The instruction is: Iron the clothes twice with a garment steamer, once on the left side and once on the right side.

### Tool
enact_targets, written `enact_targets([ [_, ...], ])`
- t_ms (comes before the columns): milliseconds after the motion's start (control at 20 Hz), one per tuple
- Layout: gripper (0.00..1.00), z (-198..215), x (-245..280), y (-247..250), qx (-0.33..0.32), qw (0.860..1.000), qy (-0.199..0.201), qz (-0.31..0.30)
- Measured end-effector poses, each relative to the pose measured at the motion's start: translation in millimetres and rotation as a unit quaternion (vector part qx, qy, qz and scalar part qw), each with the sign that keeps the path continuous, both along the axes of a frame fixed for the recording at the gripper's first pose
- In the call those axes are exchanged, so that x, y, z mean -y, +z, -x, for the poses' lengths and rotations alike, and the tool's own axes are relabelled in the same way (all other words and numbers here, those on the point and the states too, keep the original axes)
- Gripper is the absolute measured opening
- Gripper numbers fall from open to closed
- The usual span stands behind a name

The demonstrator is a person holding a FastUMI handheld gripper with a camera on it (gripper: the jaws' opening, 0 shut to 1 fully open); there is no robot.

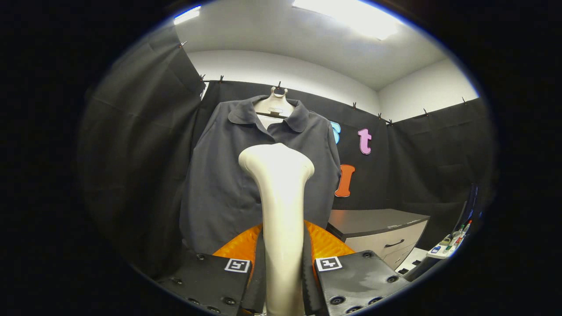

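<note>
In the gripper view, the tongs [283, 267] are pinching the white handle of the garment steamer [281, 206], one finger pressed on each side of it, so the steamer stands upright between them with its wide head at the top. Just beyond that head hangs the dark shirt [219, 175], buttoned up on a pale hanger [275, 105] that is hooked to the top of the black booth wall. The steamer head sits in front of the middle of the shirt's chest, about level with the lower end of the collar opening; whether it is touching the cloth I cannot tell, since the head hides the spot where they would meet. Off to the right of the shirt, well apart from it, stands a low cabinet [382, 230] with a drawer, and further right a shelf edge with small coloured items too small to make out.

My reading is that the steamer is in hand and a pass is either about to begin or only just under way, as the head is near the top of the shirt. To do the pass well, move the head off the centre line onto one side panel, keep its flat face square to the cloth and lightly against it, and draw it straight down at an even pace. Keep the grip firm so the handle does not twist between the fingers, and mind that the shirt can swing on its hanger if pushed hard.
</note>
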State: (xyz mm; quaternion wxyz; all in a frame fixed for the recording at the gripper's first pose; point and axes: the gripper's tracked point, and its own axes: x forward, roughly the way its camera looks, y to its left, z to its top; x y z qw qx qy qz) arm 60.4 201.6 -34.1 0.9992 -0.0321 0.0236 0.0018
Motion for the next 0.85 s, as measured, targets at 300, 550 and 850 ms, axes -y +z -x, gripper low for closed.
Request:
enact_targets([
  [300,0.4,-3.6,0.5,-1.6,-0.002,1.0,-0.001,0.0],
  [550,0.4,-3.3,-0.9,-2.4,0.001,1.0,0.002,0.001],
  [850,0.4,-4.1,2.1,-2.7,0.001,1.0,-0.001,0.002],
])
